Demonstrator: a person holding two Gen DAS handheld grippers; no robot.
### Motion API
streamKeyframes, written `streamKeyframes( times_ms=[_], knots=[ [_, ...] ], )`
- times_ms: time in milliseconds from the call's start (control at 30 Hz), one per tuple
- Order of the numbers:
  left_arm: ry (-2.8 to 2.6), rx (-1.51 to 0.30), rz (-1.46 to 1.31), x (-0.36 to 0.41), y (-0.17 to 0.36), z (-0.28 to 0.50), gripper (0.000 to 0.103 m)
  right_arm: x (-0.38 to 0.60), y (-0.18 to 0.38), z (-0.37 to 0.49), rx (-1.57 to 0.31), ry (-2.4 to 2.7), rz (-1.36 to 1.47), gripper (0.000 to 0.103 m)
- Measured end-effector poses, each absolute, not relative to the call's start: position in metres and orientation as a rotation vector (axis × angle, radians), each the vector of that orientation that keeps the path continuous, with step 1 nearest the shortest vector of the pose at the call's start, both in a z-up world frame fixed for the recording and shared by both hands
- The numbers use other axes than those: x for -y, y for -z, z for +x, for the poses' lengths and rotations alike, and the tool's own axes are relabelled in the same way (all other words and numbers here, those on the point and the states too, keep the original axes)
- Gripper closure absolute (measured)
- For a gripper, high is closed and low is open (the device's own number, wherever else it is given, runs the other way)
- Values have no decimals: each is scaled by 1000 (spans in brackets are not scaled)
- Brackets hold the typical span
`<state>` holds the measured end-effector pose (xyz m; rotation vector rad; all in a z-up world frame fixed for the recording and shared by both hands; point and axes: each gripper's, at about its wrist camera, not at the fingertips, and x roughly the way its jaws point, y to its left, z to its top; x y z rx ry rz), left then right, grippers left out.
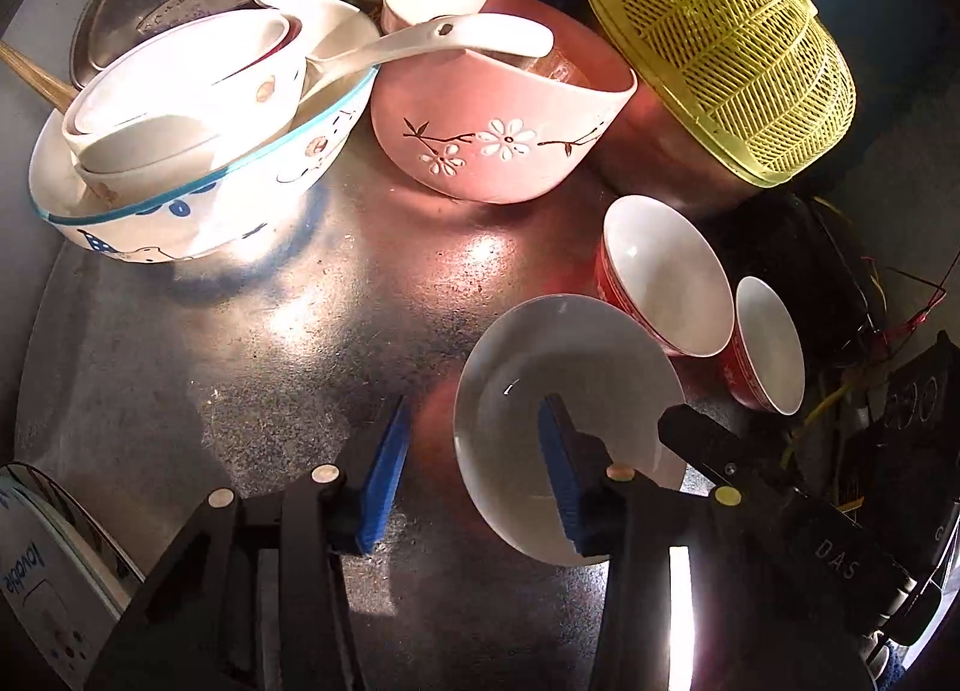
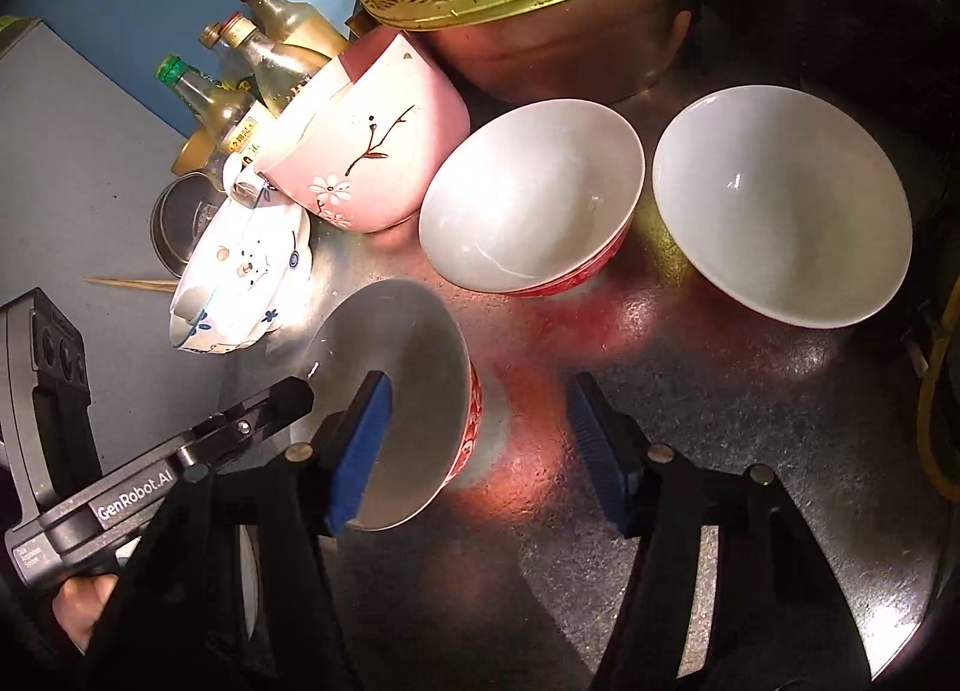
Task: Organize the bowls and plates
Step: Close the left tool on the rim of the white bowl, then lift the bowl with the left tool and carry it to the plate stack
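Hard light is thrown onto the metal tabletop [image 1: 252,367], glare blows out the stacked white bowls [image 1: 180,151] (fisheye edges darkened).

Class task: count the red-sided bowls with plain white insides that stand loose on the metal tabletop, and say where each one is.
3. The nearest bowl sits at the grippers' fingers, the middle bowl beside the pink flowered bowl, the far bowl at the right. More may hide inside the stacked bowls.

three red bowls [image 2: 528,199] – upright, white inside
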<state>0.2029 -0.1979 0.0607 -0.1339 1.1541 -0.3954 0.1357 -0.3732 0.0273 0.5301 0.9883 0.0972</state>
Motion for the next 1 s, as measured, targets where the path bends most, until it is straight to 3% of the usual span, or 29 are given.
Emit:
streamKeyframes(
  times_ms=[233,367,600,1000],
  knots=[
    [388,-1207,-147,200,-38,214,80,363,-11,148,-1038,-113,514,78],
    [419,-1216,-155,202,-31,216,97,358,-6,152,-1053,-125,501,85],
    [431,-1200,-148,208,-39,216,98,355,-7,153,-1055,-119,474,91],
    [449,-1135,-130,198,-76,198,98,347,-38,138,-1010,-120,442,91]
  ],
)
